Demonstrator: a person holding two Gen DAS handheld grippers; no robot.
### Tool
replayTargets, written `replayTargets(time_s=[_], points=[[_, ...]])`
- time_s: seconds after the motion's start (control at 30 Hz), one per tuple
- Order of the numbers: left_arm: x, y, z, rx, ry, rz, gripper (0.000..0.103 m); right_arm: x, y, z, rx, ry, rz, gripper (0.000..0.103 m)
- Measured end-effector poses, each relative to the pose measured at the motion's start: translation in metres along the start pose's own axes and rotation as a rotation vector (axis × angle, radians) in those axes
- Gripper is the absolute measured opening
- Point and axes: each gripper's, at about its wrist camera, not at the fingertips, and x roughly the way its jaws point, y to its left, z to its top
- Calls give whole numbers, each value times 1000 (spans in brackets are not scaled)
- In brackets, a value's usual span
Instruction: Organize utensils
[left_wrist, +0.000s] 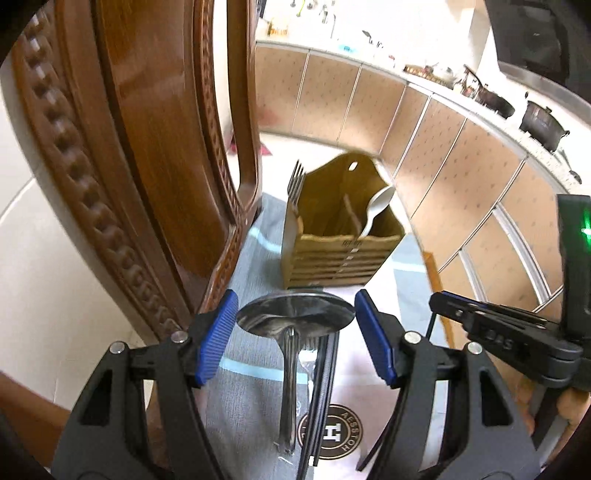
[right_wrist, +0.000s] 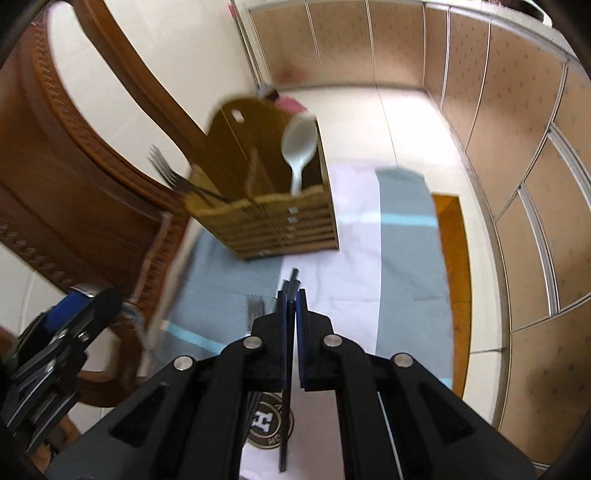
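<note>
between the blue ribbed pads of my left gripper (left_wrist: 295, 325) sits the polished bowl of a metal spoon (left_wrist: 295, 319), a wide mirror-bright oval facing the camera with its slim handle running back toward me; the jaws stand apart, and i cannot tell whether the pads actually touch the rim of the bowl on either side. just behind the spoon's handle, under the left gripper, lie a metal fork (left_wrist: 308, 363) and some dark sticks (left_wrist: 321, 391) on a grey and white cloth (left_wrist: 243, 398) with a pale blue stripe and a round dark logo. my right gripper (right_wrist: 291, 306) is clamped down on a thin bundle of dark chopsticks (right_wrist: 293, 280), the pads nearly meeting, the square tips poking out just past the fingertips and the long shafts trailing back below the jaws. ahead of both grippers, further along the cloth, stands the wooden utensil holder (left_wrist: 340, 254), a slatted tan box with a tall rounded back panel that has a hanging slot, divided into compartments by an upright partition. a white plastic spoon (left_wrist: 376, 208) leans in the right compartment, bowl up, and a few metal forks (left_wrist: 295, 181) lean out of the left end, tines up. left of my left gripper rises a carved, glossy brown wooden chair (left_wrist: 147, 147). beige cabinet doors (left_wrist: 443, 166) run off to the right of the holder.
</note>
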Motion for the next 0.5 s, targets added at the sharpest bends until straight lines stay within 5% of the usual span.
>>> replayTargets(time_s=[0.5], points=[[-63,-15,12,13,-91,-6,64,-92,8,-6,-51,-243,19,5]])
